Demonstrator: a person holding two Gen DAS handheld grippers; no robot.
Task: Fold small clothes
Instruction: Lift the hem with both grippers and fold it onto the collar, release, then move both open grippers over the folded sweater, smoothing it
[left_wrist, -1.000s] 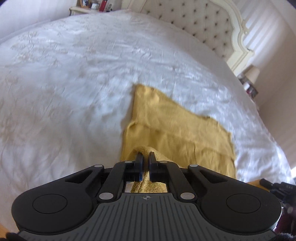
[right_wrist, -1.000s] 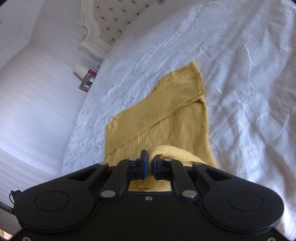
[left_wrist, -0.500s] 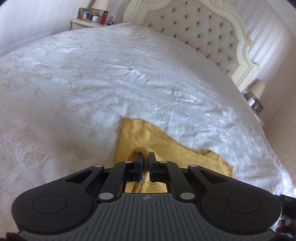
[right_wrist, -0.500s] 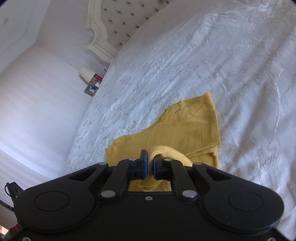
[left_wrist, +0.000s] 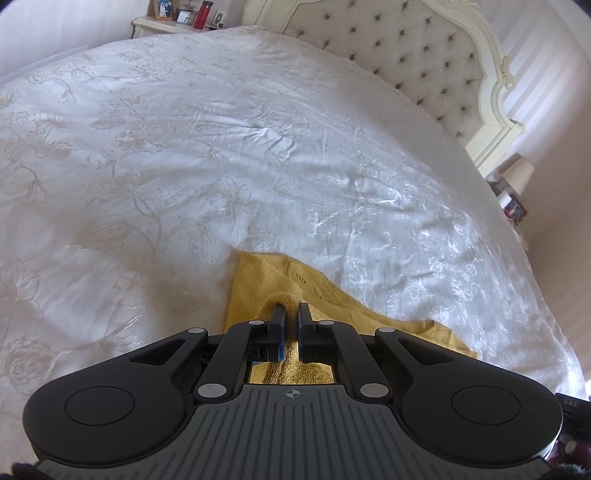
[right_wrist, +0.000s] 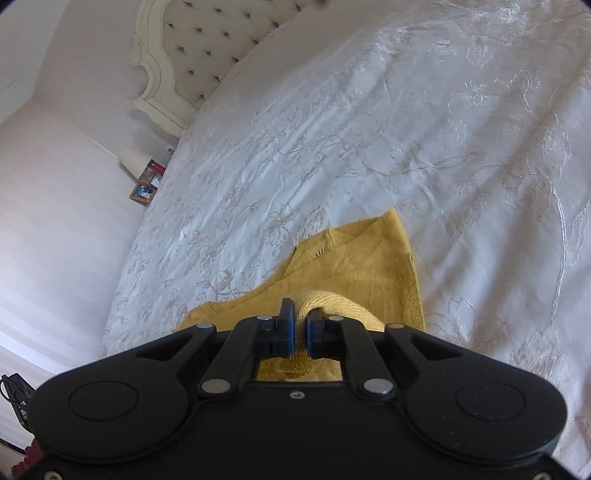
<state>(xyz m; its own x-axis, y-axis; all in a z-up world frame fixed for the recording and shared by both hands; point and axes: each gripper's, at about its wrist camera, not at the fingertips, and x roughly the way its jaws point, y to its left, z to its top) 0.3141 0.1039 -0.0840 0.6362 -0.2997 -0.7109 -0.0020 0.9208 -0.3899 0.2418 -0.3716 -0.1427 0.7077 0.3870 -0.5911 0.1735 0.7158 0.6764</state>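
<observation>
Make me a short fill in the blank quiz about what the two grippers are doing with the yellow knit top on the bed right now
1. Both the left gripper and the right gripper are shut on the ____ knit top.
2. The top lies on a white floral bedspread covering a ____.
3. Behind the bedspread stands a tufted, button-studded ____.
4. On the nightstand stands a ____ bottle.

Missing words: yellow; bed; headboard; red

Soft daylight is filling both views, pretty bright overall. The white bedspread (left_wrist: 258, 147) is throwing shiny glare patches on its right side in the left wrist view and washing out up top in the right one. Fisheye is bending the headboard (left_wrist: 424, 48) and darkening the corners. Focus is looking decent.
</observation>
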